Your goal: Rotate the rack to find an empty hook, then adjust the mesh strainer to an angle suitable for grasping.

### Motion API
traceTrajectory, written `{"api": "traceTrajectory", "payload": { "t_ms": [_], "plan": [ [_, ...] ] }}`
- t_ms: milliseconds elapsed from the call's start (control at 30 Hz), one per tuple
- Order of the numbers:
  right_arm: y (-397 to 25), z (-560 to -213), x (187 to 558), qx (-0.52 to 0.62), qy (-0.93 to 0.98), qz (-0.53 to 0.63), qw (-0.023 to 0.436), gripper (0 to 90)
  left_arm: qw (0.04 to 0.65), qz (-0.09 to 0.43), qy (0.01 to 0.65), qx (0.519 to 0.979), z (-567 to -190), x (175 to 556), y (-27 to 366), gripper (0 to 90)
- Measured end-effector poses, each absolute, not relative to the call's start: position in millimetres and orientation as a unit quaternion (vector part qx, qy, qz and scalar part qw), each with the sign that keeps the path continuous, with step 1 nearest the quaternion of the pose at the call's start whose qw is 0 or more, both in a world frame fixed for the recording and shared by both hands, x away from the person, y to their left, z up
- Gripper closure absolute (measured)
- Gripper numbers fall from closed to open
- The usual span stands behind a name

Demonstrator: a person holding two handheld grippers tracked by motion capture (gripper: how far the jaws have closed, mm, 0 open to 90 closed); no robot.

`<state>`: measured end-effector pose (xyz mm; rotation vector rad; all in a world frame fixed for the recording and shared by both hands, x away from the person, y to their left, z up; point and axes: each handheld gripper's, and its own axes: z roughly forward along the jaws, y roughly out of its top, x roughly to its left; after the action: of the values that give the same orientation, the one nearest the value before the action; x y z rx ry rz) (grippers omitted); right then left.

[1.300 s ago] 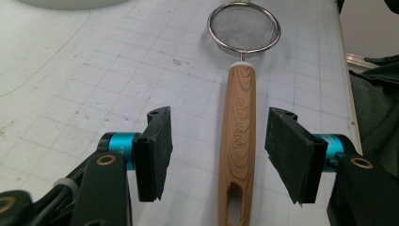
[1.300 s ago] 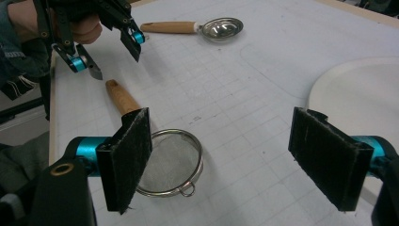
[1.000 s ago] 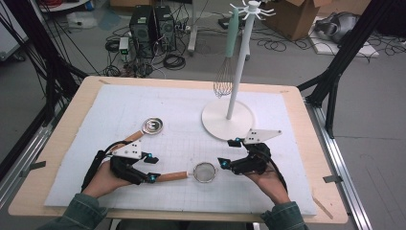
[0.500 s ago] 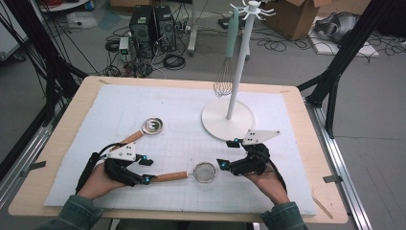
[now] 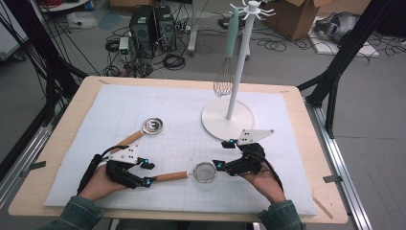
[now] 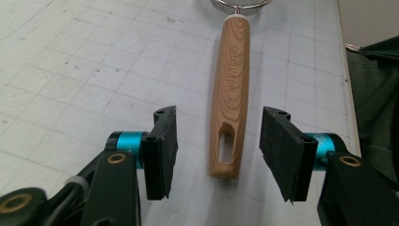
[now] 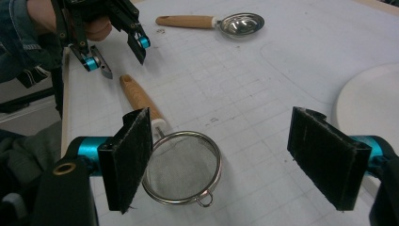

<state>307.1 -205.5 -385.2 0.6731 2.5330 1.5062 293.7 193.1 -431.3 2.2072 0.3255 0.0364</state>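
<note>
My left gripper (image 6: 216,141) gapes wide around the small mesh strainer's wooden handle (image 6: 231,94); right gripper (image 7: 235,155) wide too. Closing off-centre could skid it.

A light wooden table (image 5: 306,143) carries a white gridded mat (image 5: 119,110) that covers most of its top. On the mat lie a small mesh strainer (image 5: 203,171) with a wooden handle, a metal scoop (image 5: 152,126) with a wooden handle, and the round white base of a utensil stand (image 5: 229,120), well apart from both.
</note>
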Motion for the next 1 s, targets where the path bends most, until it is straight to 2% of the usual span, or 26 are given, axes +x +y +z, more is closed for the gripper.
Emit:
{"api": "traceTrajectory", "payload": {
  "t_ms": [233, 467, 1000],
  "plan": [
    [-197, -387, 308, 0.216, 0.842, 0.492, 0.052, 22.5, 0.431, 0.006, 0.125, 0.894, -437, 293, 188, 48.5],
    [-183, -390, 311, 0.202, 0.85, 0.486, 0.038, 23.6, 0.422, 0.002, 0.117, 0.899, -440, 295, 182, 53.7],
    [-129, -407, 325, 0.135, 0.891, 0.433, -0.025, 38.4, 0.411, 0.02, 0.1, 0.906, -443, 294, 175, 66.7]
  ]
}}
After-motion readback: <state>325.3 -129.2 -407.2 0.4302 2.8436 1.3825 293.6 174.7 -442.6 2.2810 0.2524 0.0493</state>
